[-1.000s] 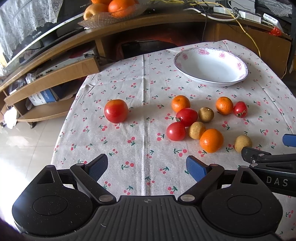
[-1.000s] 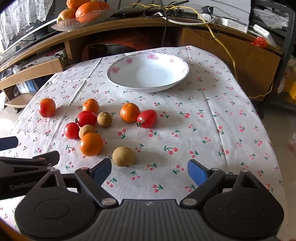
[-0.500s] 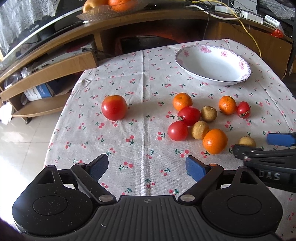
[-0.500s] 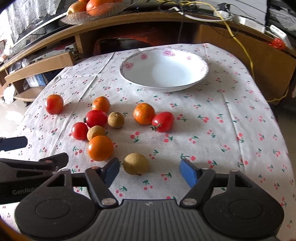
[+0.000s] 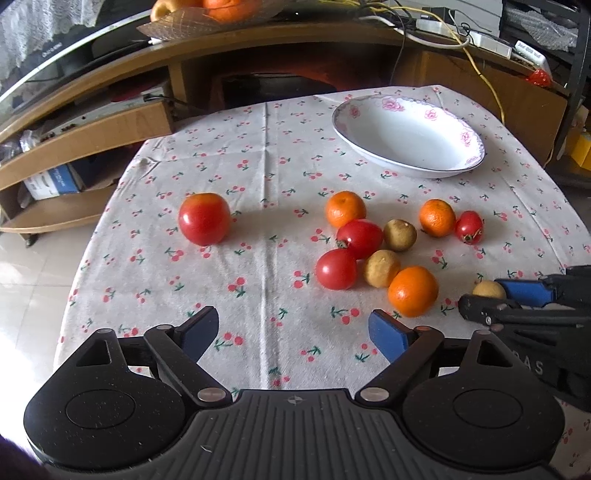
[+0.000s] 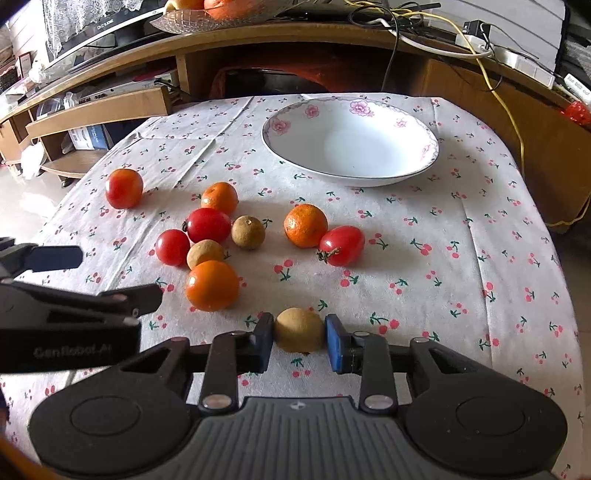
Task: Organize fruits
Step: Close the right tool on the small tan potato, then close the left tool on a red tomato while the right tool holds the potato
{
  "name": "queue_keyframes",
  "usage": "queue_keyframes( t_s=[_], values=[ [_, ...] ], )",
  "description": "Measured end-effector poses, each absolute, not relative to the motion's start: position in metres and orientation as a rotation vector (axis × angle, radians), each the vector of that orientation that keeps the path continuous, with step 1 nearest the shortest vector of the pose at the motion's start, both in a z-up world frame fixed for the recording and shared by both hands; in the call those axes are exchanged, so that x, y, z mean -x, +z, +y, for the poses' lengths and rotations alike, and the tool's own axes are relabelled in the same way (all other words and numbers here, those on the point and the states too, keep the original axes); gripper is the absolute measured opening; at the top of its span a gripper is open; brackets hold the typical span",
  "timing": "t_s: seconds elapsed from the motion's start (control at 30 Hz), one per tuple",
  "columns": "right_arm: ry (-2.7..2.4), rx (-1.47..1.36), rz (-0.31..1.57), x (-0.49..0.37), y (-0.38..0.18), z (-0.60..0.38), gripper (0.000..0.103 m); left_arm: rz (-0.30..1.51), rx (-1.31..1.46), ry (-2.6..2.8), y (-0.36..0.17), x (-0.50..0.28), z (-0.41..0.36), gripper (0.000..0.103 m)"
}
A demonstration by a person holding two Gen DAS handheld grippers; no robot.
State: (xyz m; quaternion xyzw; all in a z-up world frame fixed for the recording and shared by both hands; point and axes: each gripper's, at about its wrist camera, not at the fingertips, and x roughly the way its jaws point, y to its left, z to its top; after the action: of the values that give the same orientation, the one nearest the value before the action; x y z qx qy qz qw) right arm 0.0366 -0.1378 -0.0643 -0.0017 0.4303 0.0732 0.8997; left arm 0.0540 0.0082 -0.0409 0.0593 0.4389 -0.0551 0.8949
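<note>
Left gripper body, seen from the right wrist: pale lettering "GenRobot.AI" on the black side of the left gripper (image 6: 86, 271), a little blurred.
Right gripper body, seen from the left wrist: part of a word, the letters "AS", on the black side of the right gripper (image 5: 506, 295); the rest is cut off.
Screen frame, far left: small white brand lettering along the dark edge of the television (image 6: 107, 24), too small to read surely.
White label, far right: a printed number on the white box (image 5: 528, 57) on the wooden shelf, too small to read.
Blue-and-white carton (image 5: 51, 181), lower shelf at left: printing there, not readable.
</note>
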Motion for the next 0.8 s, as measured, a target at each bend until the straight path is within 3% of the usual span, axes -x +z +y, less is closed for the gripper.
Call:
queue_keyframes(
  t_s=[0.33,0.67,0.8],
  values=[
    [0.156,-0.031,0.900,-0.033,-0.064,-0.146,0.031,0.916,-0.148,-0.177,-0.049,-0.073,0.003,0.072],
    [0.160,-0.054,0.906,-0.034,-0.064,-0.149,0.031,0.911,-0.131,-0.207,-0.054,-0.090,0.000,0.073],
    [0.163,-0.059,0.908,-0.034,-0.064,-0.150,0.031,0.892,-0.151,-0.242,-0.054,-0.091,-0.005,0.066]
  ],
)
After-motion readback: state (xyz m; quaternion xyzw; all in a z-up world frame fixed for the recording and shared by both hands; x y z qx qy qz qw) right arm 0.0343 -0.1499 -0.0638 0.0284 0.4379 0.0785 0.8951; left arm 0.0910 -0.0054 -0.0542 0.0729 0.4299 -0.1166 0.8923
